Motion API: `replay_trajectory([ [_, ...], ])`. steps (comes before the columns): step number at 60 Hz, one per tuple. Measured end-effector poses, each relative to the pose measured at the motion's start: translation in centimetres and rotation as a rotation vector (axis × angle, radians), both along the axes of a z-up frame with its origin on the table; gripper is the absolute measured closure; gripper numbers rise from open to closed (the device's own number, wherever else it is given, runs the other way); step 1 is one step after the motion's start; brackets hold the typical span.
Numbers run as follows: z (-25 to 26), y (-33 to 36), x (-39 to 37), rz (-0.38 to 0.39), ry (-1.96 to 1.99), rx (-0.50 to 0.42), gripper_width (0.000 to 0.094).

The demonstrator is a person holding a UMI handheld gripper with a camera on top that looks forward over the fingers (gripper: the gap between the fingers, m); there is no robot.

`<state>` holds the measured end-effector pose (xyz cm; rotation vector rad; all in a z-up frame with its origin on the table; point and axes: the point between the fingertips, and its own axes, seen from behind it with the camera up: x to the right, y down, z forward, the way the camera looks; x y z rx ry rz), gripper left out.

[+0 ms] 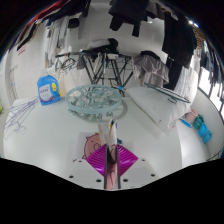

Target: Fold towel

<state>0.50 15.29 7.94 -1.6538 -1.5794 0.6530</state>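
My gripper (112, 160) is shut on a fold of the towel (112, 135). The towel is pale, white to pink, and rises as a narrow upright strip from between the magenta pads (98, 160). A pink pig print (92, 143) shows just left of the strip, beside the left finger. The rest of the towel is hidden by the fingers and the strip itself. The white table (50, 135) lies below and around it.
A clear glass dish (95, 97) stands on the table beyond the fingers. A blue detergent bottle (45, 88) stands far left. A wire drying rack (103, 65) is behind the dish. A blue object (200, 127) lies at the right. Dark clothes (130, 15) hang behind.
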Motion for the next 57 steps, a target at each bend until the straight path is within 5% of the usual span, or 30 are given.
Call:
replay_trajectory([
  [4,-1.8,0.1,0.0,0.022,-0.022,-0.023,0.0292],
  [5,-2.2,0.2,0.2,0.026,-0.036,-0.022,0.0096],
  [6,-2.4,0.3,0.4,0.030,-0.047,-0.020,0.0079],
  [8,-2.2,1.0,0.8,0.019,-0.054,-0.004,0.0136],
  [12,0.8,1.6,2.2,-0.001,-0.024,0.015,0.0069],
  [33,20.7,0.3,22.2,-0.011,0.033,-0.006,0.0084],
  [47,21.4,-0.5,27.9,-0.100,0.051,-0.067,0.0082],
  [57,20.3,-1.6,27.9,-0.090,0.037,-0.062,0.0088],
])
